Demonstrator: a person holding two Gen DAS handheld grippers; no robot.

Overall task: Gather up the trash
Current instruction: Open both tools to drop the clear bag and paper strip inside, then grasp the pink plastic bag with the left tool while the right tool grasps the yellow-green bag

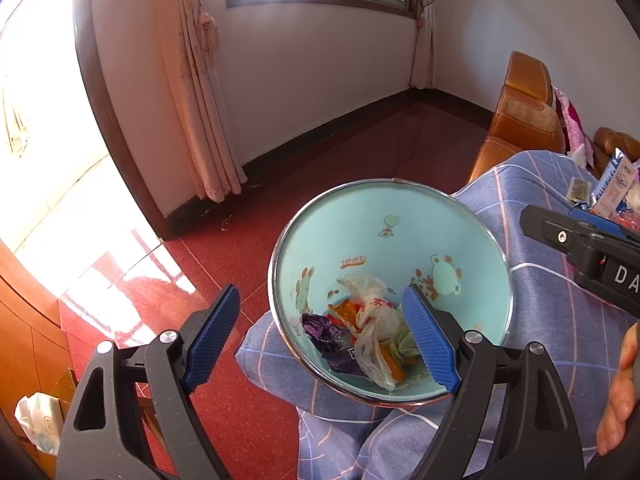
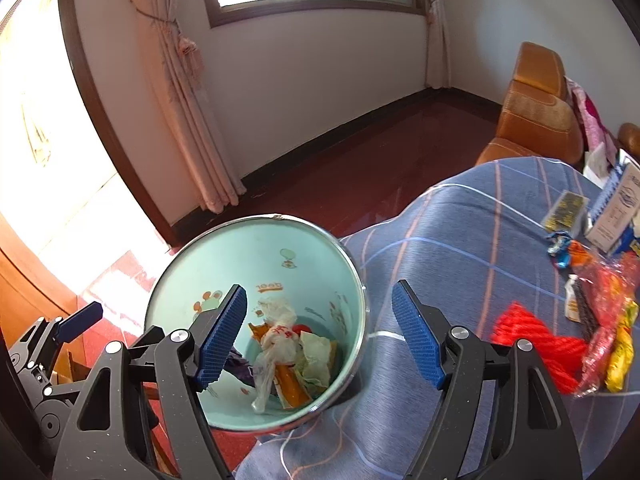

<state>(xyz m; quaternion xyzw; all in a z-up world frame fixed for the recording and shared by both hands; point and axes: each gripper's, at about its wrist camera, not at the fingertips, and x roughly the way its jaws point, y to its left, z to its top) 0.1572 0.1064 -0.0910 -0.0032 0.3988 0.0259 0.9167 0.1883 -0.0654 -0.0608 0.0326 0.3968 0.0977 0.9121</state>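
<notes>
Over the trash bin (image 1: 472, 240): left gripper (image 1: 322, 334) and right gripper (image 2: 320, 330), jaws released, empty; wrappers (image 2: 280, 356) inside.

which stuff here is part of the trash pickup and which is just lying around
Part of the job:
- light blue bin, wrappers already inside
- red and yellow wrappers on the checked cloth
- blue foil wrapper
- open left gripper
- open right gripper

Lying about:
- orange sofa
- curtain
- white carton, unclear
</notes>
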